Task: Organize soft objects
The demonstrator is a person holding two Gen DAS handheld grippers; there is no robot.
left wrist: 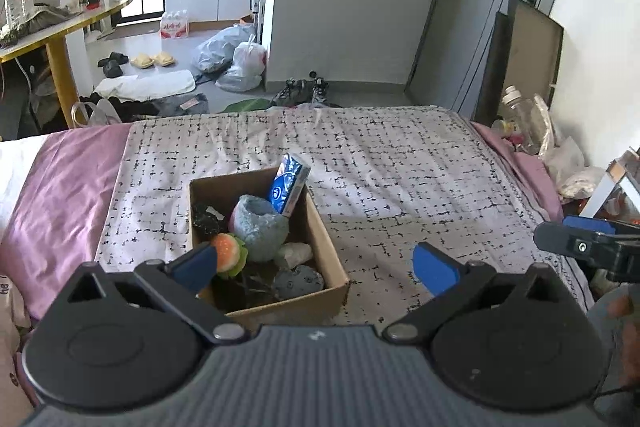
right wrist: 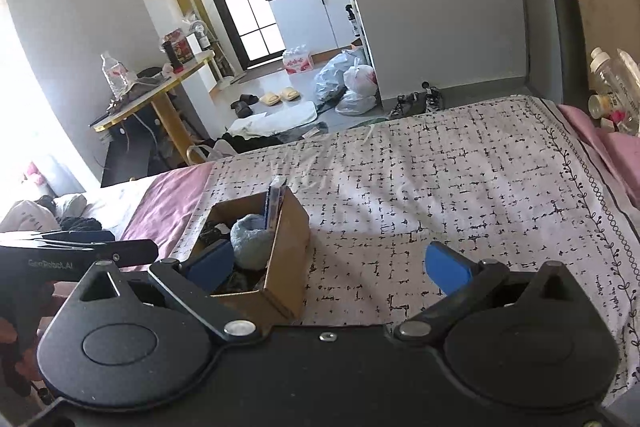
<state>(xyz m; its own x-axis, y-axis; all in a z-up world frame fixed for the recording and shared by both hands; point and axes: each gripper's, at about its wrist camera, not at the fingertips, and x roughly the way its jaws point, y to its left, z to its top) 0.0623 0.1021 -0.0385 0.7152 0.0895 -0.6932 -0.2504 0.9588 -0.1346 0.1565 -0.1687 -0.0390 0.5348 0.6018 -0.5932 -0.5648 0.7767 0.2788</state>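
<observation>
Hovering just short of the cardboard box (left wrist: 256, 307), the left gripper (left wrist: 316, 267) and right gripper (right wrist: 328, 267) both stood spread wide and empty. The box sat on the bed cover (left wrist: 400, 167) toward its left edge, holding a blue-grey plush (left wrist: 260, 227). That plush appeared light and compressible; pinching its thick rim was advisable.

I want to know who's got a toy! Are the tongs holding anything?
No. Both the left tongs and right tongs are open and empty.
</observation>
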